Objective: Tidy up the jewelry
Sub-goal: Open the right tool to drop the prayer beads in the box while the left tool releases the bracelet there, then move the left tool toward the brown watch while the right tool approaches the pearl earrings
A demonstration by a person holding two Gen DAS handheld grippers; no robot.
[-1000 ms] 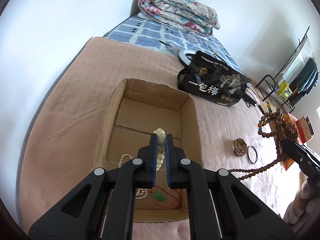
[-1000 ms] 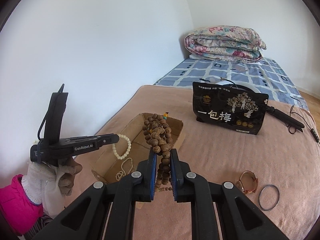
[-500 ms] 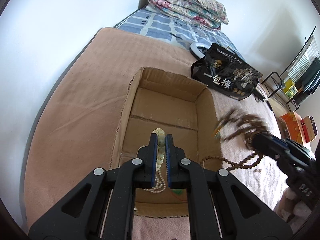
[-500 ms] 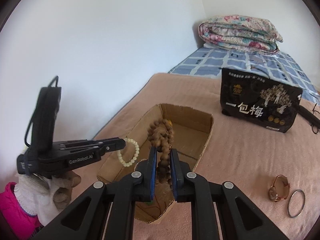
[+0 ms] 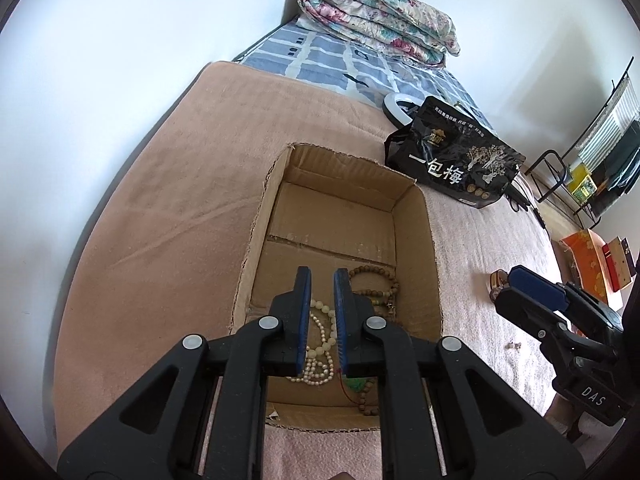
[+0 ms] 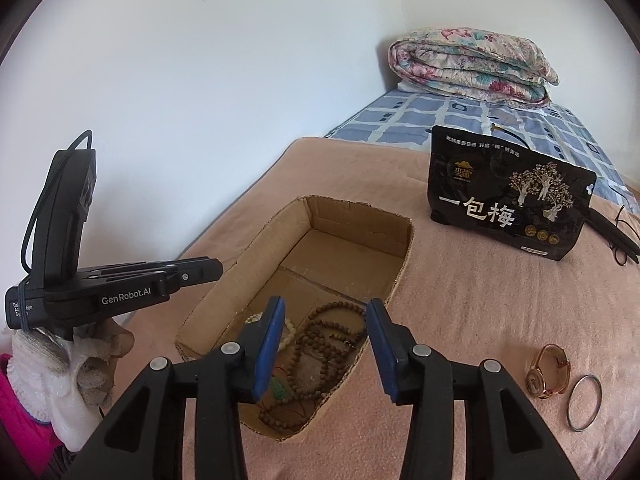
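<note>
An open cardboard box point(image 5: 416, 208) point(image 6: 402, 236) sits on the tan blanket. Inside lie a white bead bracelet point(image 5: 320, 340) point(image 6: 290, 330), a pearl strand point(image 5: 314, 370), brown wooden prayer beads point(image 5: 380, 284) point(image 6: 320, 344) and a green pendant on red cord point(image 5: 356, 384) point(image 6: 280, 390). My left gripper point(image 5: 322, 276) point(image 6: 216, 268) hovers over the box's near end, slightly open and empty. My right gripper point(image 6: 324, 308) point(image 5: 532, 280) is wide open and empty above the box's near right corner. A gold watch point(image 6: 548, 372) point(image 5: 498, 282) and a metal bangle point(image 6: 584, 402) lie on the blanket to the right.
A black snack bag point(image 6: 508, 196) point(image 5: 456, 164) stands behind the box. A folded floral quilt point(image 6: 472, 66) lies on the blue checked sheet at the back. The wall runs along the bed's left. A small stud earring point(image 5: 514, 345) lies on the blanket.
Both grippers moved over the box and opened. The white bracelet dropped from the left and the brown prayer beads from the right; both now lie inside the box.
</note>
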